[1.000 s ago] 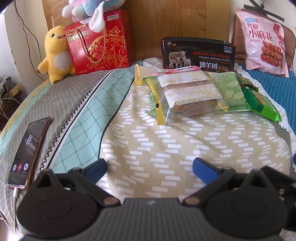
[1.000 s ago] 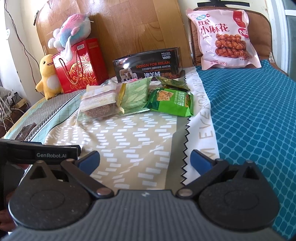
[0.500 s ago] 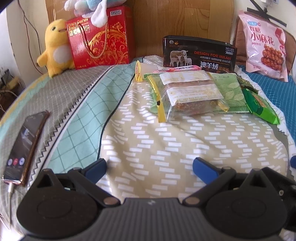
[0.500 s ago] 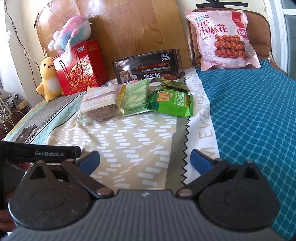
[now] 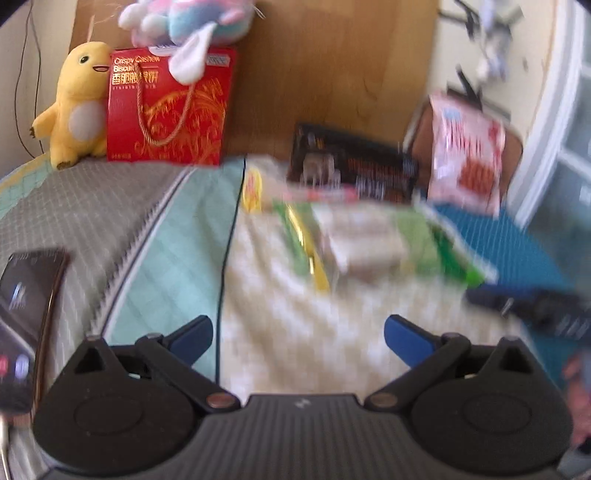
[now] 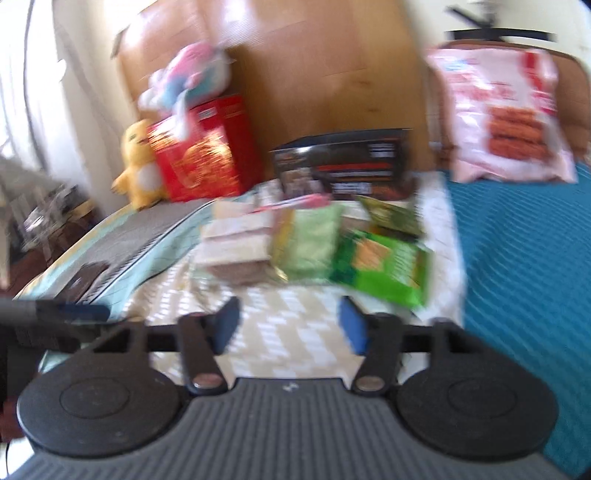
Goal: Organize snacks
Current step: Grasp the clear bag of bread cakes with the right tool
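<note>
Both views are motion-blurred. A pile of snack packets lies on the bed: a clear bag of brown bars [image 5: 364,247] [image 6: 236,243], a pale green packet [image 6: 314,243] and a bright green cracker packet [image 6: 384,269]. A large pink snack bag [image 6: 506,118] [image 5: 467,155] leans on a chair at the back right. My left gripper [image 5: 298,334] is open and empty, short of the pile. My right gripper [image 6: 290,326] is open with narrowed jaws, empty, just before the cracker packet.
A black box [image 5: 351,166] stands behind the pile. A red biscuit gift box [image 5: 170,110], a yellow plush toy [image 5: 77,107] and a pastel plush [image 5: 192,22] are at the back left. A phone [image 5: 26,295] lies at the left. A blue cover [image 6: 524,258] lies to the right.
Both grippers have moved, blurring the views. The right gripper's jaws have narrowed and it has come closer to the snack pile. The left view has swung leftward and risen.
</note>
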`<action>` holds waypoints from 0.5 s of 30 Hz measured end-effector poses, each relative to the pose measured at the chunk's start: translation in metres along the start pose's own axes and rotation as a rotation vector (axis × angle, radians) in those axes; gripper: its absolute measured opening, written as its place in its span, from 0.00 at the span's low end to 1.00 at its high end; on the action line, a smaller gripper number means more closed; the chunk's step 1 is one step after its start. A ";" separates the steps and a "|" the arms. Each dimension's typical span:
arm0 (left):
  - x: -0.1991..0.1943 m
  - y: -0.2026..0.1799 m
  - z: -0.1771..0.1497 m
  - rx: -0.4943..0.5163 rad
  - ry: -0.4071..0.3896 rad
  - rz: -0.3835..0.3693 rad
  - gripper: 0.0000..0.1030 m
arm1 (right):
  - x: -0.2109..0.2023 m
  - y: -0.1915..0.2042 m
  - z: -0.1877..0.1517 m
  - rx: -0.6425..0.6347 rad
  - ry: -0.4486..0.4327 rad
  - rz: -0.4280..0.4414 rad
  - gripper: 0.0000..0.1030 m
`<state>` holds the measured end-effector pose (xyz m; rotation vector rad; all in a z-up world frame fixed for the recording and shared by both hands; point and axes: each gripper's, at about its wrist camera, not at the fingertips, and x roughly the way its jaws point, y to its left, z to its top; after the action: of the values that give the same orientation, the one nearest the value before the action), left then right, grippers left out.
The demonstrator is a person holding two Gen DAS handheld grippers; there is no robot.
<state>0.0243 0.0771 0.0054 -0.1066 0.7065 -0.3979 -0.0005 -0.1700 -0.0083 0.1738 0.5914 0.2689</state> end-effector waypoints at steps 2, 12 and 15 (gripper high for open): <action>0.011 0.009 0.022 -0.066 0.035 -0.071 0.83 | 0.017 0.007 0.010 -0.071 0.044 0.021 0.45; 0.091 0.003 0.055 -0.082 0.232 -0.180 0.46 | 0.082 0.028 0.025 -0.493 0.152 0.087 0.43; 0.083 0.000 0.055 -0.078 0.234 -0.179 0.37 | 0.079 0.033 0.024 -0.523 0.131 0.103 0.32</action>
<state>0.1170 0.0429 -0.0034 -0.2003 0.9473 -0.5596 0.0699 -0.1165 -0.0223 -0.3211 0.6241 0.5273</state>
